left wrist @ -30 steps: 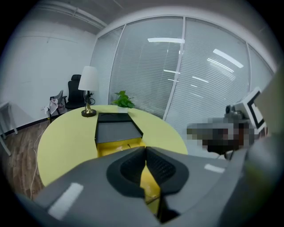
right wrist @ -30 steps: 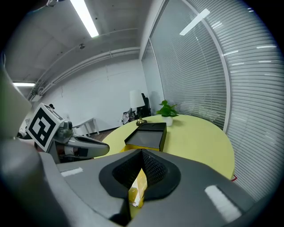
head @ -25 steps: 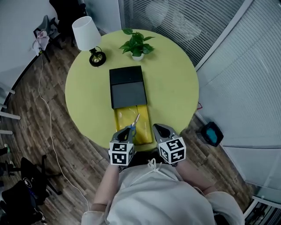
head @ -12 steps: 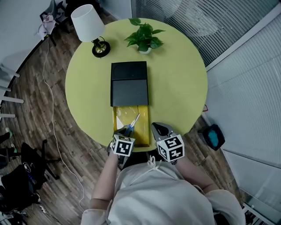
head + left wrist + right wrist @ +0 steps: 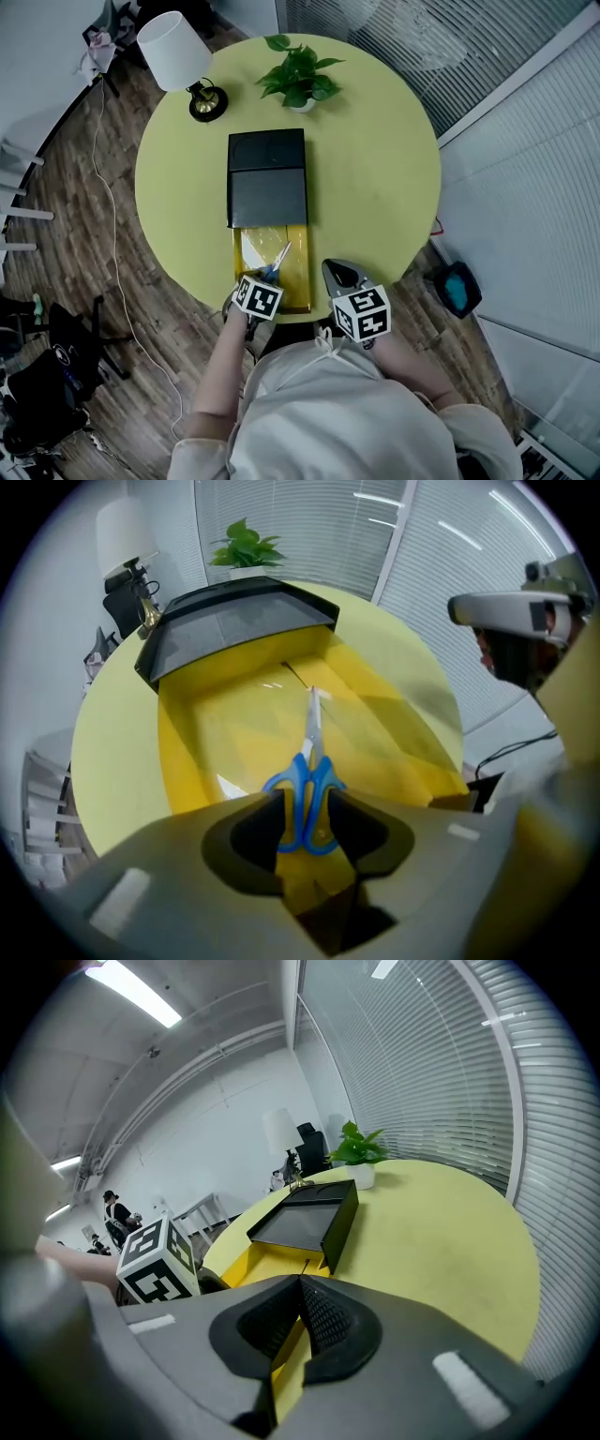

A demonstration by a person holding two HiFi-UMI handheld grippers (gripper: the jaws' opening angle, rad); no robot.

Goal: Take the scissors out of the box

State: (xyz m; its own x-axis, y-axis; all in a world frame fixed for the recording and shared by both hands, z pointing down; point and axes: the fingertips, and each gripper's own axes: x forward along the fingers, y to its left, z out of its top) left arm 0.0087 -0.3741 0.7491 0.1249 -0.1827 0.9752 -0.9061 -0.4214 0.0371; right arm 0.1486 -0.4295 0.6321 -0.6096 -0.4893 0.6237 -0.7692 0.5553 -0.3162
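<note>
Blue-handled scissors [image 5: 277,260] [image 5: 311,731] lie in the yellow tray [image 5: 298,281] [image 5: 187,752], which is pulled out of the black box sleeve [image 5: 267,178] [image 5: 234,621] toward me. Their blades point at the sleeve. My left gripper [image 5: 262,281] [image 5: 305,806] points steeply down over the near end of the tray. Its jaws are opening, with the blue handles between them and not pinched. My right gripper [image 5: 339,273] [image 5: 300,1288] hovers shut and empty just right of the tray's near corner.
The round yellow-green table [image 5: 375,187] carries a white lamp [image 5: 173,52] and a potted plant [image 5: 298,80] at its far side. The tray's near end reaches the table's front edge. A cable and chairs are on the wooden floor at the left.
My left gripper has sunk and tipped down over the scissors' handles. The right gripper has dropped a little. The scissors lie where they were in the tray.
</note>
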